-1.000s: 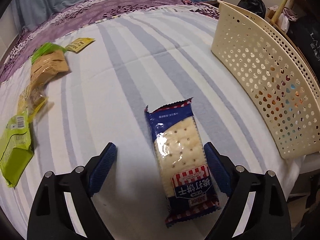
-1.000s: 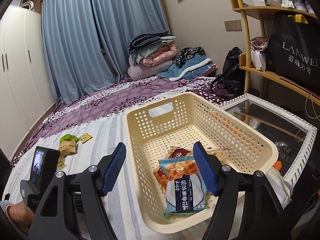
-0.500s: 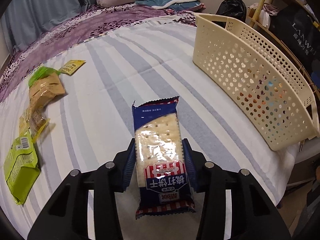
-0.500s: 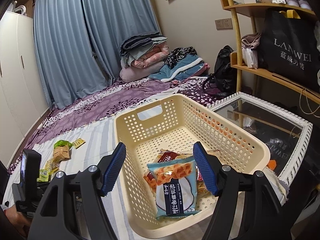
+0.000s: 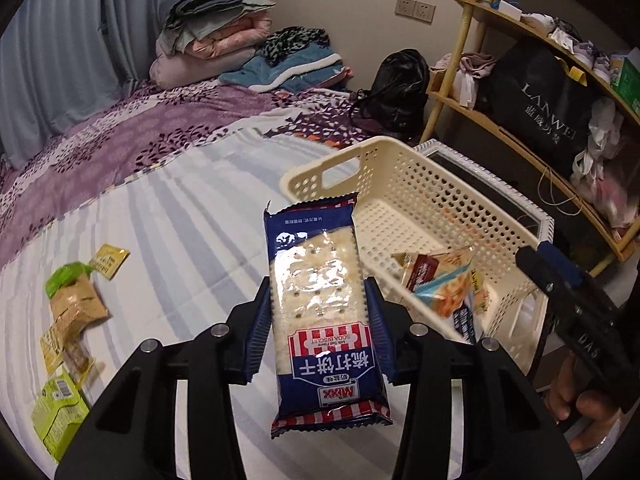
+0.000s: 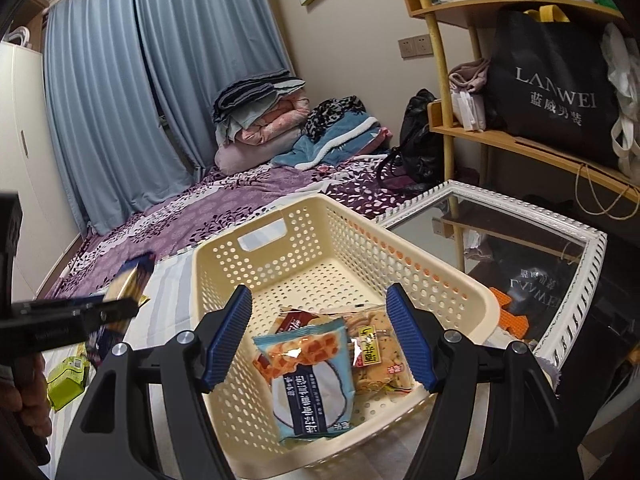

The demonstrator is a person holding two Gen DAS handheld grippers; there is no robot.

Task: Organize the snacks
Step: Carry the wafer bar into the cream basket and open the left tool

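Observation:
My left gripper (image 5: 318, 316) is shut on a blue soda biscuit pack (image 5: 320, 304) and holds it in the air, left of the cream perforated basket (image 5: 400, 184). The pack also shows at the left of the right wrist view (image 6: 128, 284). My right gripper (image 6: 318, 336) is open and empty, hovering over the near end of the basket (image 6: 320, 236). Inside the basket lie a light-blue snack pack (image 6: 308, 380), a cracker pack (image 6: 380, 352) and a red-brown pack (image 6: 294, 320). Green and brown snack packs (image 5: 72, 308) lie on the striped bedsheet at the left.
A glass-topped table with a white frame (image 6: 500, 208) stands right of the basket. A wooden shelf with a black bag (image 6: 552, 80) is behind it. Folded blankets (image 6: 260, 120) sit at the bed's far end. A green pack (image 6: 66, 380) lies on the sheet.
My left gripper closed on the biscuit pack, lifted it off the sheet and turned toward the basket. My right gripper moved in a little closer over the basket and stayed open.

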